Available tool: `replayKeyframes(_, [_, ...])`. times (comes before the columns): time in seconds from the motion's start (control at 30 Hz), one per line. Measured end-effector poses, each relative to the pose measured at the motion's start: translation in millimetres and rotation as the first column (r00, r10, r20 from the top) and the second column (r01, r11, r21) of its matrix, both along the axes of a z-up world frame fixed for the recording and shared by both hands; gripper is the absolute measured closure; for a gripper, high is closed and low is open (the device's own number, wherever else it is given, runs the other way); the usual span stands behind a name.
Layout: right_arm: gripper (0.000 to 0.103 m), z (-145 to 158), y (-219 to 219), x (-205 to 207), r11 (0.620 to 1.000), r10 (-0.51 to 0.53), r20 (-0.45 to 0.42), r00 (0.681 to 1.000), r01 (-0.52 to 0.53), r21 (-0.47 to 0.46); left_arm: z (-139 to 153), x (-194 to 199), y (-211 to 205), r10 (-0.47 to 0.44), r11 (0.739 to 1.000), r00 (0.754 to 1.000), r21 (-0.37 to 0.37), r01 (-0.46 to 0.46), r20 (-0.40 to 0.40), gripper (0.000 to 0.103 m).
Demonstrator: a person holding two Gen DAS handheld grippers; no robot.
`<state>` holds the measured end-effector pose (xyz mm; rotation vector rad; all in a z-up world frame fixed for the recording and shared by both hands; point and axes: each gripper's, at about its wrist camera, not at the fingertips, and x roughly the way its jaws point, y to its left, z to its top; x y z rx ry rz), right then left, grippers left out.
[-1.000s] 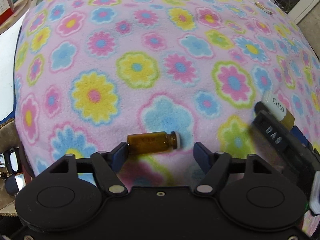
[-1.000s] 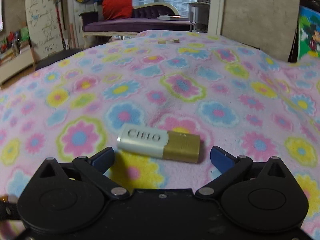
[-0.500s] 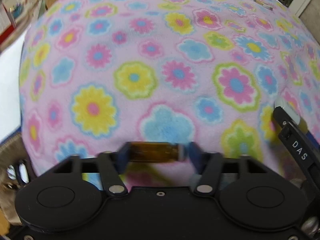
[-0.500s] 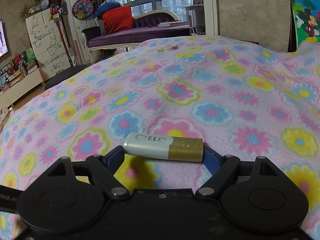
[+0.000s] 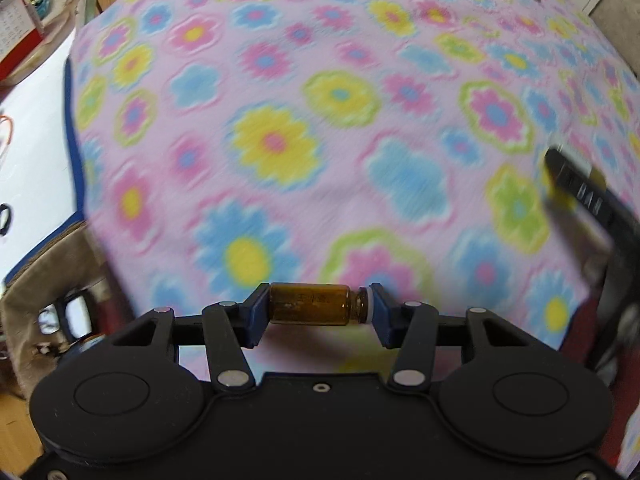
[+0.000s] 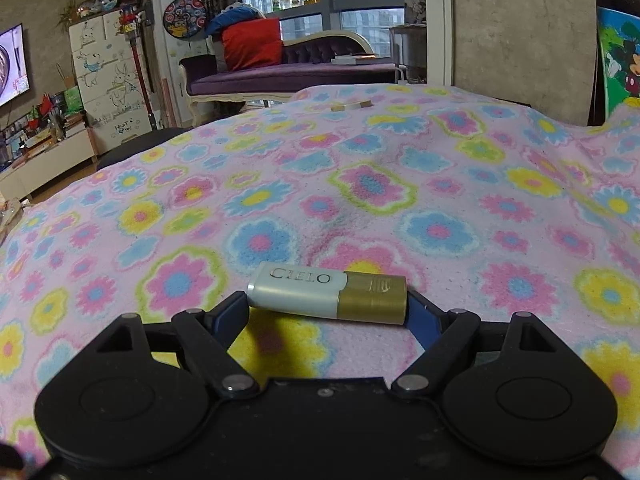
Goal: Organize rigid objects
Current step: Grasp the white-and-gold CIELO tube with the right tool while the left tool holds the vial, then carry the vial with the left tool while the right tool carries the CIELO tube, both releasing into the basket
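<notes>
While both pickups look done, sorting itself not yet shown — no destination visible. Left gripper (image 5: 318,310) clenched end-to-end on amber vial (image 5: 310,309): smooth glass cylinder, narrow neck, pale cap, lifted over blanket (image 5: 340,92). Right gripper (image 6: 326,312) clamps Cielo case (image 6: 326,294): rounded, pale glossy half, brushed gold half, just above fleece. Farther off — small flat gold piece (image 6: 351,105) left on flowered blanket.

Left claw (image 5: 318,310) clamps the amber vial (image 5: 310,304) end to end — above the blurred flowered blanket (image 5: 280,120).
</notes>
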<state>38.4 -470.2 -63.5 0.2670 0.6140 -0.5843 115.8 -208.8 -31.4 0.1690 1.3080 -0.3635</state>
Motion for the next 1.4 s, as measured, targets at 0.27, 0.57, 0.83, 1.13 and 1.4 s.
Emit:
replayKeyframes(0.27, [0.019, -0.6, -1.5, 0.0, 1.000, -0.005, 0.006, 1.000, 0.005, 0.008, 28.0, -10.9, 78.5, 0.020, 0.999, 0.998, 0.039, -0.022, 0.057, 0.053])
replayKeyframes(0.57, [0.019, 8.5, 28.1, -9.8, 0.997, 0.052, -0.175, 0.983, -0.062, -0.047, 48.1, -0.1, 157.2, 0.134, 0.990, 0.985, 0.023, -0.137, 0.107, 0.053])
replayKeyframes(0.83, [0.015, 17.2, 65.1, -54.8, 0.988, 0.119, -0.273, 0.955, -0.142, -0.066, 40.2, -1.4, 170.6, 0.111, 0.994, 0.992, -0.011, -0.111, 0.061, 0.053])
replayKeyframes(1.13, [0.002, 15.0, 45.5, -18.4, 0.997, 0.001, -0.399, 0.917, 0.028, 0.066, 41.6, -7.0, 176.0, 0.120, 0.993, 0.990, -0.018, -0.119, 0.070, 0.053])
replayKeyframes(1.4, [0.019, 34.4, 99.2, 6.6, 0.981, 0.104, -0.362, 0.926, -0.035, 0.192, 35.7, -2.8, 206.6, 0.215, 0.976, 0.974, 0.003, -0.216, 0.068, 0.053])
